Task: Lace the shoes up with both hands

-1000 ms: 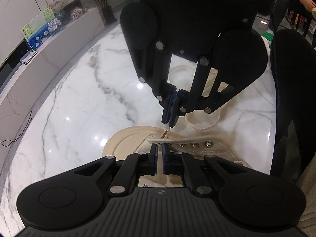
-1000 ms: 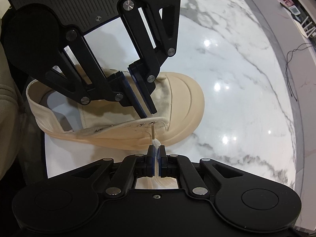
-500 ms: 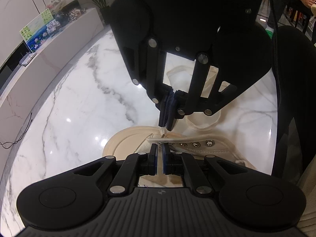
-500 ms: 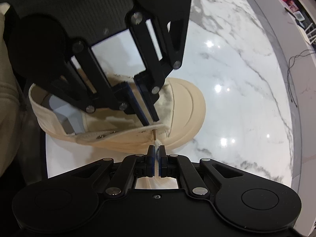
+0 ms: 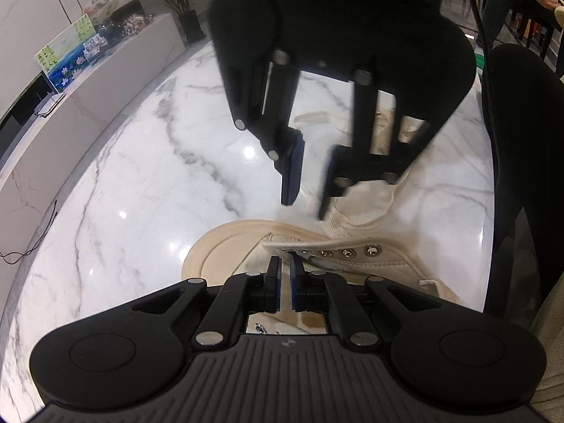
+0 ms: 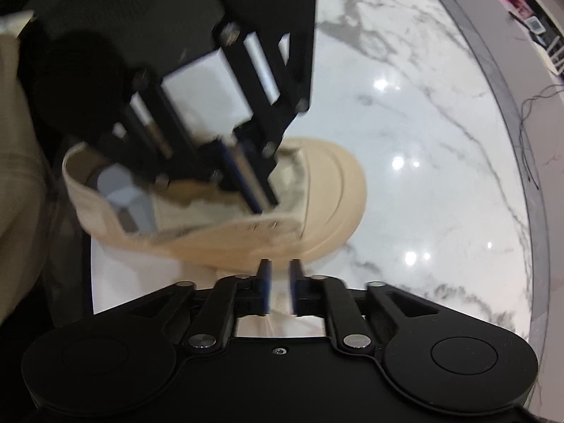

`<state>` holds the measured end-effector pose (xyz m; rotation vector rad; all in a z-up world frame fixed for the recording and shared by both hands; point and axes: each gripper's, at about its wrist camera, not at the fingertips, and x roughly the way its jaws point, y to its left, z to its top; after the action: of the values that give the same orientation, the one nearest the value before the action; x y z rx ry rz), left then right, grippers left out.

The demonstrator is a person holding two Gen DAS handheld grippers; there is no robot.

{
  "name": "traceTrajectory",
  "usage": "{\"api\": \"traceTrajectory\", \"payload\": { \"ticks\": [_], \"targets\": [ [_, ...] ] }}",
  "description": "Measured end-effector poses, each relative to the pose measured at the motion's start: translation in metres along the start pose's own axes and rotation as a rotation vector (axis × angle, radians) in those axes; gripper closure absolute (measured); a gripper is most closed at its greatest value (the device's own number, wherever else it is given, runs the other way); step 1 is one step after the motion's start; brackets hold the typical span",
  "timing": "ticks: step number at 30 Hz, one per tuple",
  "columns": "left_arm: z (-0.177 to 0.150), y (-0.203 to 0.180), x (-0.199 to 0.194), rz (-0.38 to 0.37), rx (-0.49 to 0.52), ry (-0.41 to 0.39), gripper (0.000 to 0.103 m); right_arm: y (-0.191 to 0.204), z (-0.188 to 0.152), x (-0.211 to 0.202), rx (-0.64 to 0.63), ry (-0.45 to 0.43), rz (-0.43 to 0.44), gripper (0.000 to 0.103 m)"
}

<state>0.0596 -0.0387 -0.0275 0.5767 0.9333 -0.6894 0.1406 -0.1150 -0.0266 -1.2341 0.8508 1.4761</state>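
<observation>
- Table: marble, with the shoe lying on it. In the left view its toe points left and its heel right, so the long axis runs crosswise.
- Right claw: comes in from the far side, jaws clearly apart, holding nothing, just above the shoe.
- Left claw: near side, jaws almost together. Can't tell if anything's pinched.
- Eyelets: the row sits just past the left claw's tips, so left is closer.
- Lace: looks like a flat strip right under the right claw.
</observation>
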Motion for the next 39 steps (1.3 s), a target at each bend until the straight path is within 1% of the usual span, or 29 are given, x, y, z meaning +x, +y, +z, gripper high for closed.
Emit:
{"api": "traceTrajectory", "payload": {
  "ticks": [2,9,14,21,23,25,27,30,34,36,37,39],
  "targets": [
    [0.001,0.002,0.001,0.001,-0.005,0.001,0.099,0.005,-0.005,0.005,-0.037,0.000,0.006,0.078],
    [0.002,0.006,0.001,0.006,-0.025,0.001,0.098,0.021,-0.009,0.031,-0.153,0.025,0.076,0.079],
    [0.001,0.007,0.000,0.006,-0.039,0.003,0.098,0.020,-0.007,0.042,-0.147,0.034,0.117,0.079],
    [0.001,0.008,0.000,0.006,-0.044,0.003,0.098,0.020,-0.007,0.048,-0.142,0.039,0.120,0.079],
    [0.001,0.008,0.000,0.005,-0.045,0.004,0.098,0.020,-0.006,0.048,-0.128,0.042,0.108,0.084],
    [0.001,0.008,0.000,0.005,-0.046,0.004,0.098,0.020,-0.005,0.047,-0.115,0.045,0.103,0.094],
    [0.000,0.010,0.000,0.004,-0.044,0.003,0.098,0.020,-0.005,0.046,-0.104,0.048,0.102,0.099],
    [0.000,0.012,0.000,0.004,-0.044,0.005,0.098,0.024,-0.007,0.045,-0.096,0.051,0.112,0.101],
    [-0.001,0.010,-0.001,0.011,-0.045,0.007,0.098,0.025,-0.013,0.040,-0.057,0.059,0.117,0.102],
    [-0.001,0.009,-0.003,0.014,-0.045,0.005,0.098,0.017,-0.018,0.029,0.011,0.047,0.095,0.102],
    [-0.001,0.008,-0.003,0.016,-0.044,0.005,0.098,0.016,-0.019,0.027,0.024,0.044,0.091,0.102],
    [-0.001,0.008,-0.004,0.021,-0.044,0.006,0.098,0.005,-0.023,0.013,0.125,0.025,0.051,0.102]
  ]
}}
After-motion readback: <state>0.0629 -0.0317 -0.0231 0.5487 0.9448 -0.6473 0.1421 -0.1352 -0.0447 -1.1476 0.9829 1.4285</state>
